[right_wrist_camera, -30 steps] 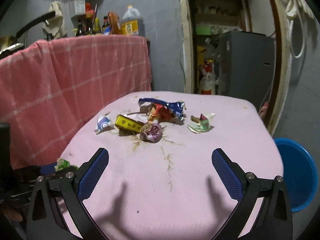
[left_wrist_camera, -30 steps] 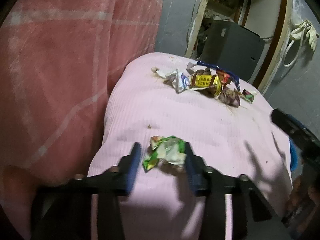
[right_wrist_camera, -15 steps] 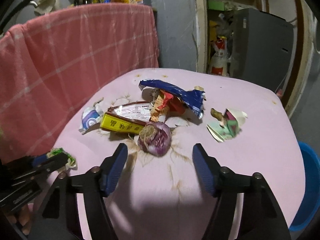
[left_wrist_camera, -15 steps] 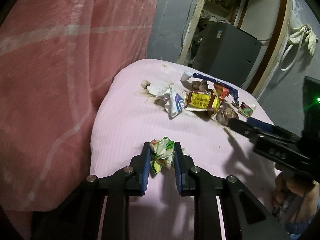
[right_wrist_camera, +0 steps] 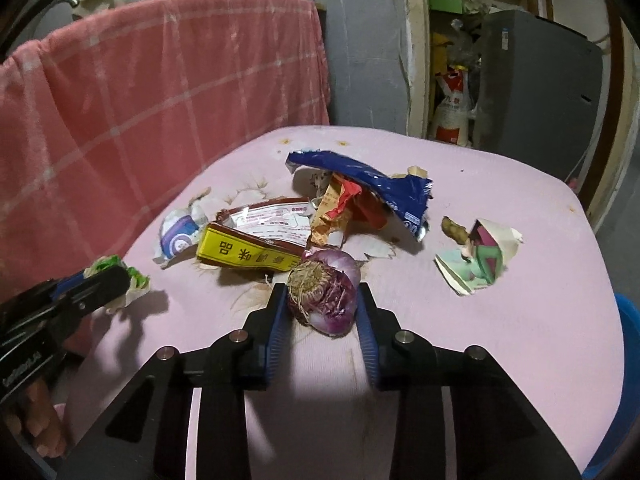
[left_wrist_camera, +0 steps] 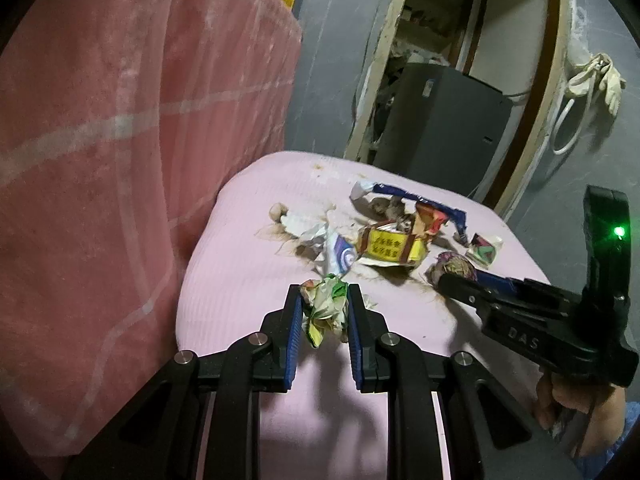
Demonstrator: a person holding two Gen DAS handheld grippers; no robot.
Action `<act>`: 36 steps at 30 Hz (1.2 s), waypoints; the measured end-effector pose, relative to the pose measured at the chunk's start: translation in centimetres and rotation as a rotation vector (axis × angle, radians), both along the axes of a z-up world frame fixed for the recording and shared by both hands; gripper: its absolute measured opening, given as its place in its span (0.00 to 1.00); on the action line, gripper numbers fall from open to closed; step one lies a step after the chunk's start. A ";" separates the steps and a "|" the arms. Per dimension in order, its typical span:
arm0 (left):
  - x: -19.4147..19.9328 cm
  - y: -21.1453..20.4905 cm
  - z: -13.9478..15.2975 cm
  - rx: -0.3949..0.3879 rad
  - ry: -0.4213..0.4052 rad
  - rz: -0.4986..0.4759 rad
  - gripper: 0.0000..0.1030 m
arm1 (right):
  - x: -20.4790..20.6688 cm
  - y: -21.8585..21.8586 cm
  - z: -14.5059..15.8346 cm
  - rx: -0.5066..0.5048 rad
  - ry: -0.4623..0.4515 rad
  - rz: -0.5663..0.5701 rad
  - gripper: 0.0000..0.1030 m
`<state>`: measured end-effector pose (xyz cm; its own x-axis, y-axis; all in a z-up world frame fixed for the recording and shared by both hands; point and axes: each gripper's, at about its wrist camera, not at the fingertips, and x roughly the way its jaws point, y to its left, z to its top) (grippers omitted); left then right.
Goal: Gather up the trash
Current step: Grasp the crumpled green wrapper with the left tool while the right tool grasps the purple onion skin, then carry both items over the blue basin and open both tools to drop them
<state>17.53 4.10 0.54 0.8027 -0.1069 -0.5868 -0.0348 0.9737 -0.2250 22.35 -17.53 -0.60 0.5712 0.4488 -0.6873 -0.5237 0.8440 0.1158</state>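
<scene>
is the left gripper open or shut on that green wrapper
Shut on it: the left gripper pinches the crumpled green wrapper from both sides.

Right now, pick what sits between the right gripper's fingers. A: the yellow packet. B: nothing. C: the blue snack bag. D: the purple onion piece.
D: in the right wrist view the right gripper has closed its blue pads on the purple onion piece.

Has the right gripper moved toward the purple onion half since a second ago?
Yes. The right gripper advanced toward the trash pile; its jaws now flank the purple onion half on the pink table.
</scene>
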 end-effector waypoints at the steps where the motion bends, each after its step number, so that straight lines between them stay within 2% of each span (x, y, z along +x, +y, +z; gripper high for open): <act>1: -0.1 -0.2 0.2 0.003 -0.010 -0.004 0.17 | -0.4 -0.3 0.2 0.008 -0.011 -0.002 0.30; 5: -1.0 -1.5 1.5 0.018 -0.084 -0.037 0.17 | -2.7 -2.9 2.0 0.096 -0.099 -0.032 0.30; 8: -1.5 -3.1 2.7 0.025 -0.149 -0.072 0.17 | -4.8 -5.1 3.9 0.143 -0.213 -0.076 0.30; 15: -2.4 -9.2 6.9 0.069 -0.370 -0.198 0.17 | -8.2 -11.9 8.3 0.230 -0.463 -0.231 0.30; 19: -2.2 -13.9 8.6 0.062 -0.502 -0.288 0.17 | -9.2 -15.4 9.8 0.248 -0.566 -0.327 0.30; 21: -1.9 -15.8 9.1 0.043 -0.545 -0.323 0.17 | -9.9 -17.6 10.4 0.229 -0.622 -0.386 0.30; 24: -1.3 -18.7 9.7 0.022 -0.583 -0.368 0.17 | -10.1 -19.9 10.7 0.192 -0.659 -0.452 0.30; 26: -0.4 -20.8 9.6 0.007 -0.575 -0.403 0.18 | -9.7 -21.4 10.5 0.169 -0.660 -0.500 0.31; 30: 2.9 -25.0 8.9 -0.012 -0.485 -0.489 0.18 | -9.1 -24.5 8.9 0.155 -0.617 -0.591 0.31; 34: 5.5 -28.2 7.9 -0.026 -0.380 -0.552 0.18 | -8.2 -27.6 6.2 0.153 -0.525 -0.675 0.31; 36: 7.4 -30.1 7.3 -0.039 -0.297 -0.585 0.18 | -7.2 -29.0 4.6 0.148 -0.452 -0.710 0.31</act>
<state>24.89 -26.01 7.84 0.7327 -0.5918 -0.3361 0.5670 0.8039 -0.1793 15.15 -46.49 3.98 0.9561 -0.0518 -0.2886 0.1008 0.9823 0.1578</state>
